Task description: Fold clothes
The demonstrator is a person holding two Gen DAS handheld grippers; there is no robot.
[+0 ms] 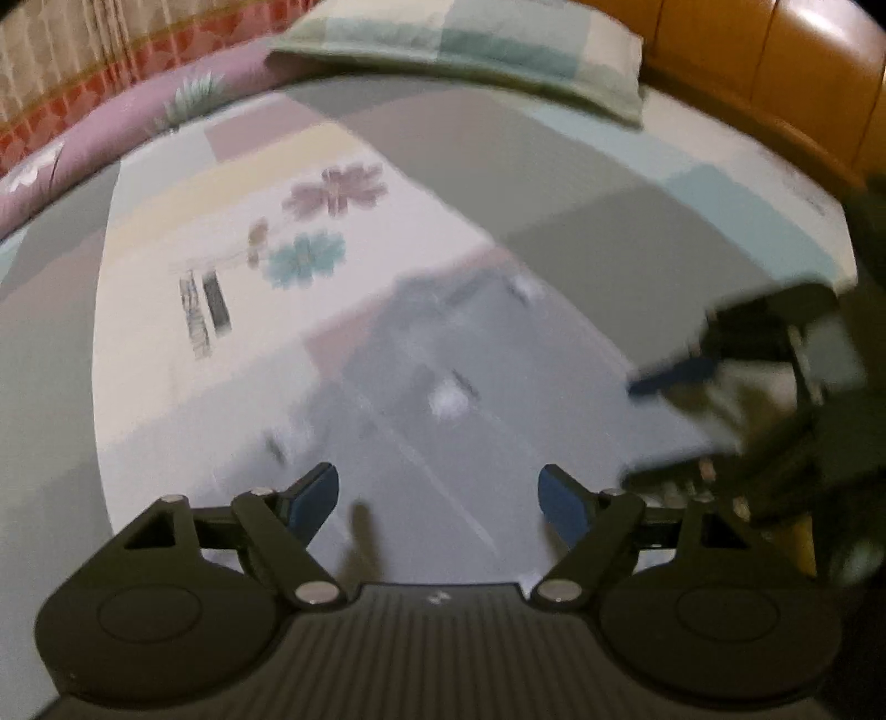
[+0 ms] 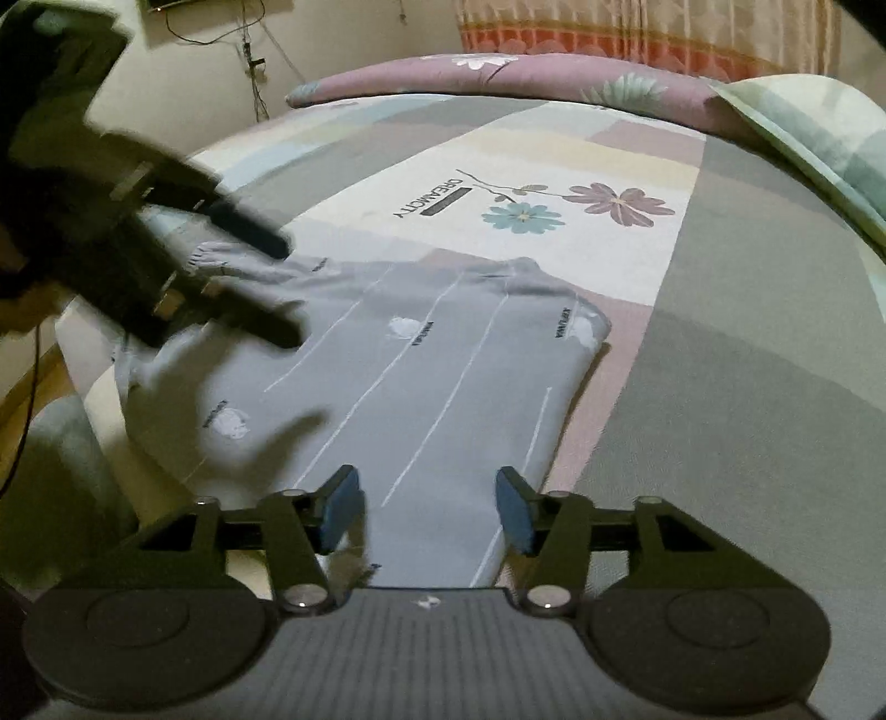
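Item: grey white-striped cotton garment (image 2: 421,376), lying flat on patchwork floral bed sheet (image 2: 747,360).
We hold left hand-held gripper (image 1: 437,501) and right hand-held gripper (image 2: 426,509) spread, empty, over it.

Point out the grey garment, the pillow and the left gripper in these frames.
grey garment (image 2: 421,382), right wrist view, on the flat striped middle of the cloth.
pillow (image 1: 470,44), left wrist view, on its checked top face.
left gripper (image 1: 440,501), left wrist view, midway between its open blue fingertips.
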